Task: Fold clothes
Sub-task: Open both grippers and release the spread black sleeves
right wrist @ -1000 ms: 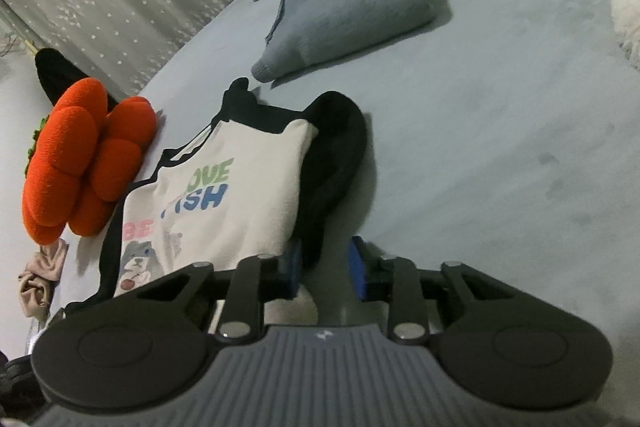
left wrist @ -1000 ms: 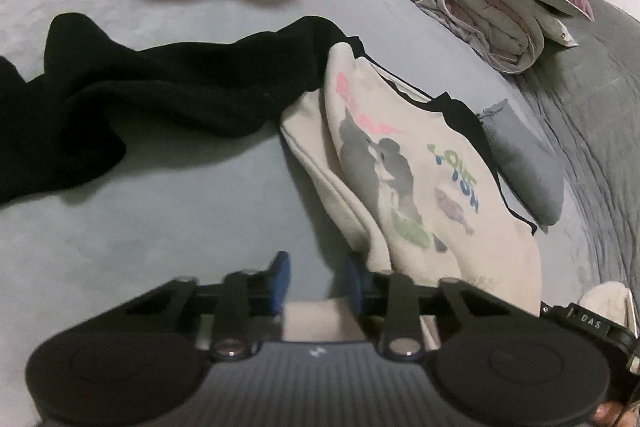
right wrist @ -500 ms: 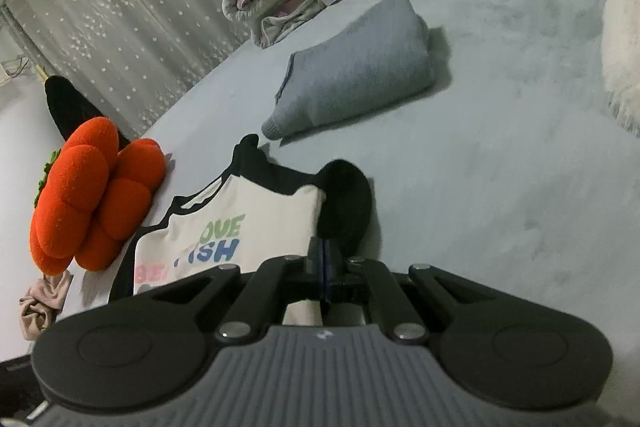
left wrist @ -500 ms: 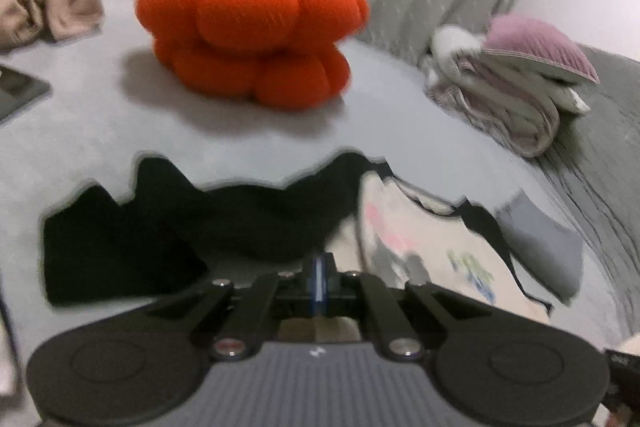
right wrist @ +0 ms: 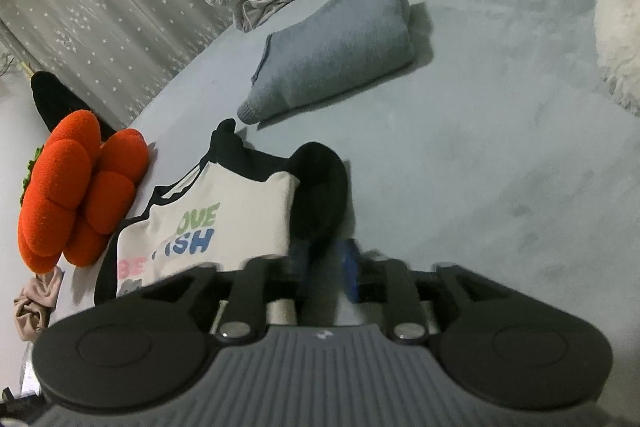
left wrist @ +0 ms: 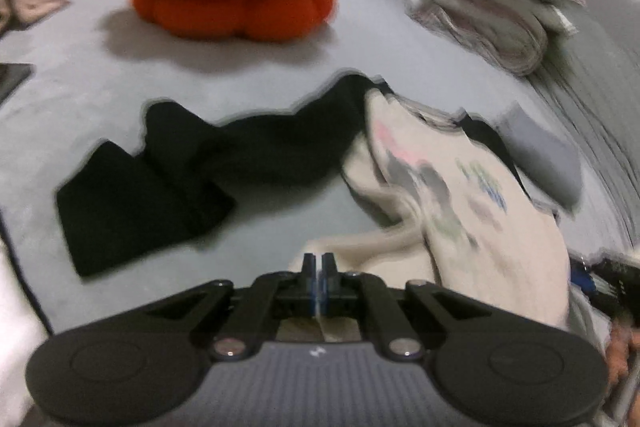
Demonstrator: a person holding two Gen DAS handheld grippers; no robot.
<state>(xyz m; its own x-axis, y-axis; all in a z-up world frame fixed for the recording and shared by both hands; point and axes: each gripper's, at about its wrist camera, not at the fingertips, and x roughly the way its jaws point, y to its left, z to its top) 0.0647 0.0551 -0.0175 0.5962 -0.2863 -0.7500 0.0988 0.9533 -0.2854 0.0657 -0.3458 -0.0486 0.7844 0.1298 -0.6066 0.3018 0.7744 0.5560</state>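
With the left gripper (left wrist: 319, 263) pinched on the cream printed sweatshirt with black sleeves (left wrist: 460, 195), its hem is best lifted evenly while the opening right gripper (right wrist: 324, 261), the black sleeve (right wrist: 320, 187) between its jaws, is regripped.

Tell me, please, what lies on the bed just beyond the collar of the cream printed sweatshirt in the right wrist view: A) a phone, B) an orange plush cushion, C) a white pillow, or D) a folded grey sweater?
D: the folded grey sweater lies just past the collar of the cream sweatshirt.
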